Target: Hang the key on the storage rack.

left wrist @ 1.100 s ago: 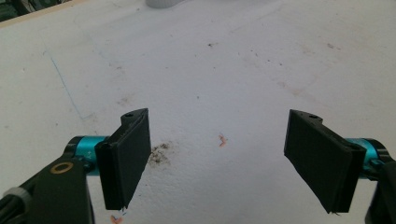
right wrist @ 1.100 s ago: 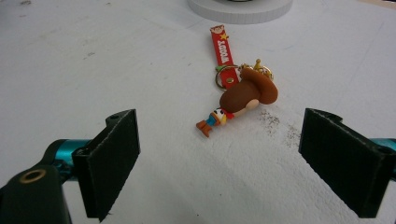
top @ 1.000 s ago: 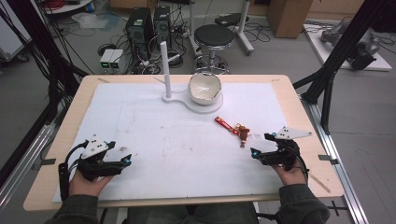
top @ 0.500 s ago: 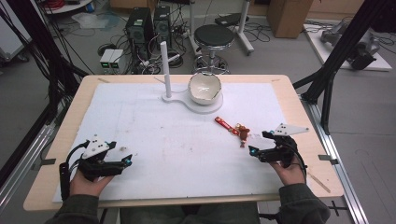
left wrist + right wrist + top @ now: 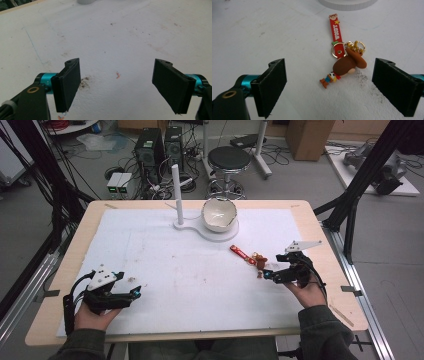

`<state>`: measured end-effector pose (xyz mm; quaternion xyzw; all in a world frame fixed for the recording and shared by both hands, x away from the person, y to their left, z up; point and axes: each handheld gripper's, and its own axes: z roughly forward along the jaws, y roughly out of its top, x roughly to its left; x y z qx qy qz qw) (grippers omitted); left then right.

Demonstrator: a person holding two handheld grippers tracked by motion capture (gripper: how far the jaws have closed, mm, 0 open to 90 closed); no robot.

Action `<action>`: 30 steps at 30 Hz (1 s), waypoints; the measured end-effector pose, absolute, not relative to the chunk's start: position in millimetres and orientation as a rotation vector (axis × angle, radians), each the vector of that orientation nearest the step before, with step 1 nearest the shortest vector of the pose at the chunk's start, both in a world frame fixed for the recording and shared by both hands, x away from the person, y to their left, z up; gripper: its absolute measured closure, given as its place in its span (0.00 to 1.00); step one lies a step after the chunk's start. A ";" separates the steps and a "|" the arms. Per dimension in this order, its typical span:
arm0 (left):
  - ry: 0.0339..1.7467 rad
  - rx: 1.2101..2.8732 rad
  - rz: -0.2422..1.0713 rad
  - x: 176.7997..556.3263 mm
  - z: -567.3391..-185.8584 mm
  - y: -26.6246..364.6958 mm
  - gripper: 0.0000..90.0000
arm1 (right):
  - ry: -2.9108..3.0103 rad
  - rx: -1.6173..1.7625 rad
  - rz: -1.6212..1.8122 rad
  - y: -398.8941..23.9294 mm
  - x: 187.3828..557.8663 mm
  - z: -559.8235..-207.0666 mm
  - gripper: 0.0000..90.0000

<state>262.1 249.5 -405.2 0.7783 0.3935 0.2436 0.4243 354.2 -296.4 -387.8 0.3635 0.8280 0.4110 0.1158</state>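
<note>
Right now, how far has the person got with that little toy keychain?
Barely started. The keychain lies flat on the white mat, not lifted. In hand: the right gripper is open, with the keychain lying between its jaws, apart from both. The left gripper rests open over bare mat. Left to do: closing on the keychain and carrying it, perhaps toward the white stand.

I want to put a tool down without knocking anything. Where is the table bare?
The wide middle of the white mat, between the left gripper and the keychain, is bare. It is crowded by the right gripper and around the stand with its bowl.
</note>
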 end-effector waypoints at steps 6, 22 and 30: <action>0.993 1.942 0.606 262.0 -405.0 250.9 0.26 | 2.450 1.079 1.191 -290.6 364.9 -381.1 0.13; 0.994 1.934 0.605 262.4 -404.6 251.4 0.26 | 2.496 1.070 1.131 -259.7 394.0 -365.6 0.19; 0.998 1.928 0.605 262.4 -404.3 253.2 0.26 | 2.504 1.068 1.100 -242.1 411.4 -357.3 0.25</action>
